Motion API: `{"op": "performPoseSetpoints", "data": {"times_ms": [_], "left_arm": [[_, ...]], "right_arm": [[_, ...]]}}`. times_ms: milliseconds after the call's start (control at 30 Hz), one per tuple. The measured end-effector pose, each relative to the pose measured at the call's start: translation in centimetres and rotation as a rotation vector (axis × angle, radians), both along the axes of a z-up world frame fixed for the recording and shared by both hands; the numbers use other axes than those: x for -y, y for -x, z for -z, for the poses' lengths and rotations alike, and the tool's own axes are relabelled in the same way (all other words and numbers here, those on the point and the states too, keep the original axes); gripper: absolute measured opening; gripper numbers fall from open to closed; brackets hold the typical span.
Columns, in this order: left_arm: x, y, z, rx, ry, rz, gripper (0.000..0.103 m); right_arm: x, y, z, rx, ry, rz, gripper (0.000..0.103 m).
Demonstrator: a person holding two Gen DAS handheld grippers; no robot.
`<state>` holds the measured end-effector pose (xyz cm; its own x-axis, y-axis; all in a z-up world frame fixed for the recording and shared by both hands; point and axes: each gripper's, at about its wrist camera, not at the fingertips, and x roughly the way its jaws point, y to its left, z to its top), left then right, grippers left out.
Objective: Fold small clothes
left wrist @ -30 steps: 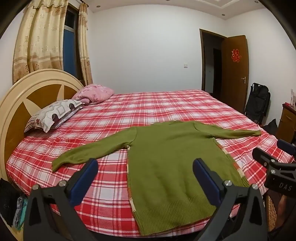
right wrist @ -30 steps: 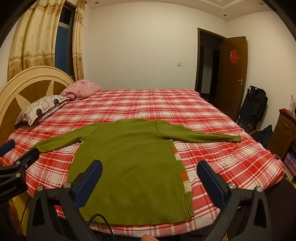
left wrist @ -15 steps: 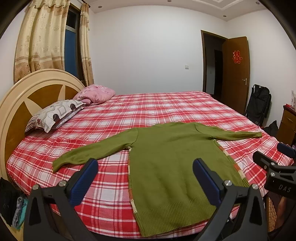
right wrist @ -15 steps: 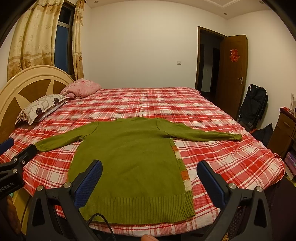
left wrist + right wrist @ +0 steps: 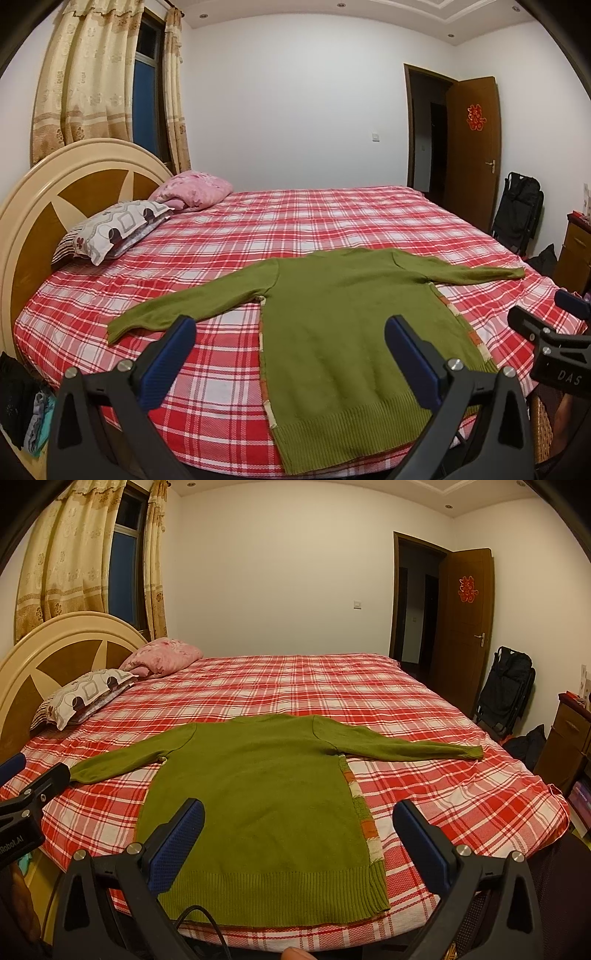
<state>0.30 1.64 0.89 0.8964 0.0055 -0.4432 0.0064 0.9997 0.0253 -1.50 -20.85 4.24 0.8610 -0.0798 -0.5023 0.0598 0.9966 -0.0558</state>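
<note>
Currently no fold has been made: the green knit sweater [image 5: 258, 794] lies flat and fully spread on the red plaid bedsheet [image 5: 443, 797], near the bed's close edge, ribbed hem toward the cameras and neckline toward the far side. Both sleeves are stretched out sideways, the left sleeve [image 5: 192, 306] pointing toward the headboard [image 5: 55, 206] end, the right sleeve [image 5: 402, 747] toward the door side. A strip of patterned lining or trim shows along each side seam; I cannot tell whether it belongs to a second layer. Left gripper [image 5: 288, 354] is released, jaws wide apart, hovering off the near edge of the bed over the sweater's left side and lower hem, touching nothing. Right gripper [image 5: 299, 836] is likewise spread wide and empty, held over the hem and right side seam, clear of the fabric. Each gripper shows at the edge of the other's view, so the two sit side by side. Two pillows [image 5: 122, 229] lie well apart from the garment. Judgement: task at its start; garment is laid out and smoothed, ready. Left to do: bring sleeves in across the body, then fold the body, probably in halves or thirds.
</note>
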Motion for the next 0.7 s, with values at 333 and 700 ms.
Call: {"op": "performPoseSetpoints", "data": {"times_ms": [333,700], "left_arm": [[-0.03,-0.04,0.03,0.001,0.000,0.000,0.103],[0.05,0.10,0.02,-0.001,-0.002,0.003,0.103]], "right_arm": [[-0.15,0.03,0.09,0.000,-0.002,0.000,0.102],[-0.27,-0.01,0.13,-0.004,-0.003,-0.002,0.102]]}}
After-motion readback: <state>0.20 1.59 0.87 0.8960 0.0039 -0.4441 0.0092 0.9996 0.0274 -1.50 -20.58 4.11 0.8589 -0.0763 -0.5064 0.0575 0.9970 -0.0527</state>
